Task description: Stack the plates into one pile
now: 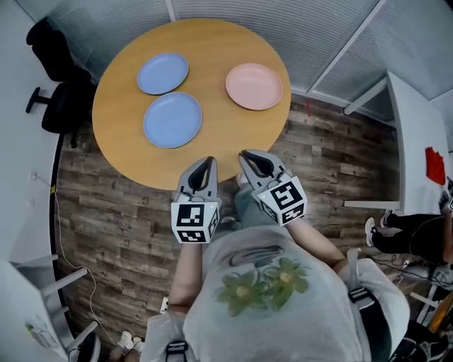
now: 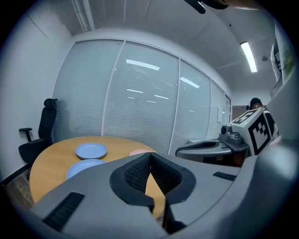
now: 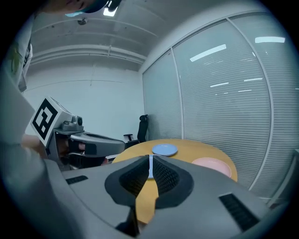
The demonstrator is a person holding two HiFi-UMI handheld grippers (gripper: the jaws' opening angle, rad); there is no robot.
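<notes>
Head view is looking down on a round wooden bench point(image 1: 233, 134) that is standing on a dark plank floor point(image 1: 120, 219). Walls of glass with pale blinds point(image 1: 106, 21) are closing in the far side of the room. A black office chair point(image 1: 60, 99) is sitting at the bench's left edge, and a white table point(image 1: 417, 134) is standing off to the right.

Three plates are lying flat on the bench, none stacked. The far blue plate point(image 1: 163, 73) and the near blue plate point(image 1: 173, 119) are sitting just beside each other on the left half. The pink plate point(image 1: 254, 86) is resting well apart from them on the right.

The left gripper point(image 1: 210, 162) and the right gripper point(image 1: 247, 155) are hovering side by side at the bench's near edge, short of the plates. Each is holding its jaws pressed together.
</notes>
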